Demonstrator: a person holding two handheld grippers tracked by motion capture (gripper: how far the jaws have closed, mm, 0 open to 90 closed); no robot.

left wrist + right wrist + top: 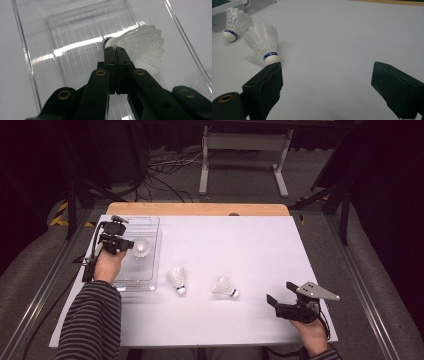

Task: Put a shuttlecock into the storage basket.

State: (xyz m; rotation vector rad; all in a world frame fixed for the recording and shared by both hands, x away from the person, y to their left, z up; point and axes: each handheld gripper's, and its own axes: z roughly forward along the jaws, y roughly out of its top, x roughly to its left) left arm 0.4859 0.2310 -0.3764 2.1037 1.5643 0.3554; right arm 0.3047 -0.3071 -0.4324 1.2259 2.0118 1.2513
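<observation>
My left gripper (130, 244) hovers over the clear plastic tray (156, 251) at the table's left. Its jaws are pressed together and pinch a white shuttlecock (142, 248) by the feather skirt just behind the blue-banded cork. In the left gripper view that shuttlecock (142, 46) lies sideways past the gripper (115, 49), over the tray's ribbed floor (75, 42). Two more shuttlecocks (176, 281) (224, 287) lie on the white table. My right gripper (280, 291) rests open at the front right. In the right gripper view the gripper (327, 75) has its left jaw beside the nearer shuttlecock (263, 40).
The white table top (240, 245) has a wooden strip along its far edge. The second loose shuttlecock (234, 21) lies beyond the near one, close to the tray's corner (259, 5). A metal stand and cables sit on the floor behind the table.
</observation>
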